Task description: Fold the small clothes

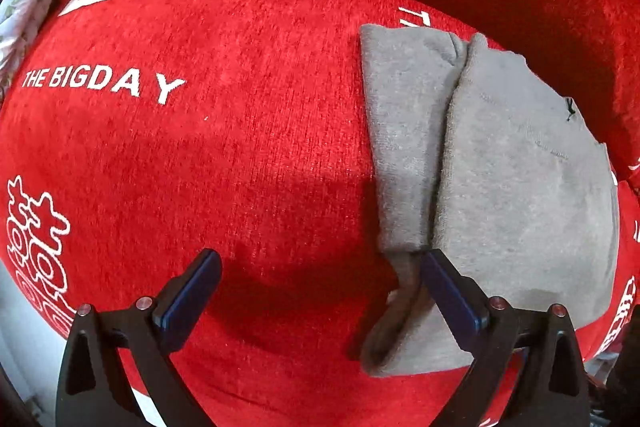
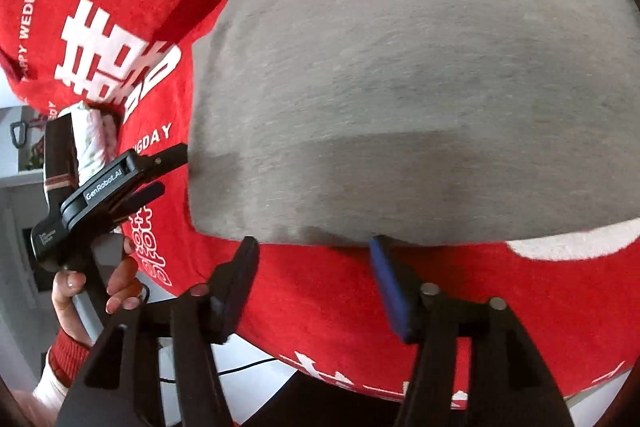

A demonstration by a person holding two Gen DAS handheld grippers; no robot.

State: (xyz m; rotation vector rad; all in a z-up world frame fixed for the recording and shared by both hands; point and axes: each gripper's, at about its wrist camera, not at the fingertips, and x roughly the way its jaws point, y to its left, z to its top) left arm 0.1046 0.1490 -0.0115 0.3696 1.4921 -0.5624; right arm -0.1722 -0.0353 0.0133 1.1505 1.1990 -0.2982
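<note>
A folded grey garment (image 1: 500,163) lies flat on a red plush cover (image 1: 240,147) printed with white lettering and double-happiness characters. Seen from the left wrist, the garment sits to the right of the words "THE BIG DAY", with one folded layer overlapping another along a lengthwise ridge.

Left gripper (image 1: 320,271): it points down at the cover, jaws spread wide. Its right finger (image 1: 448,295) stands at the garment's near edge, beside a loose loop of grey fabric; whether it touches the cloth cannot be told. Nothing is pinched between the jaws.

Right gripper (image 2: 316,251): jaws parted, their tips just at the garment's near hem, with only red cover showing between them. The grey cloth fills most of this view and is slightly blurred.

From the right wrist, a hand (image 2: 92,287) in a red-cuffed sleeve grips the handle of the left gripper at the garment's left edge.
</note>
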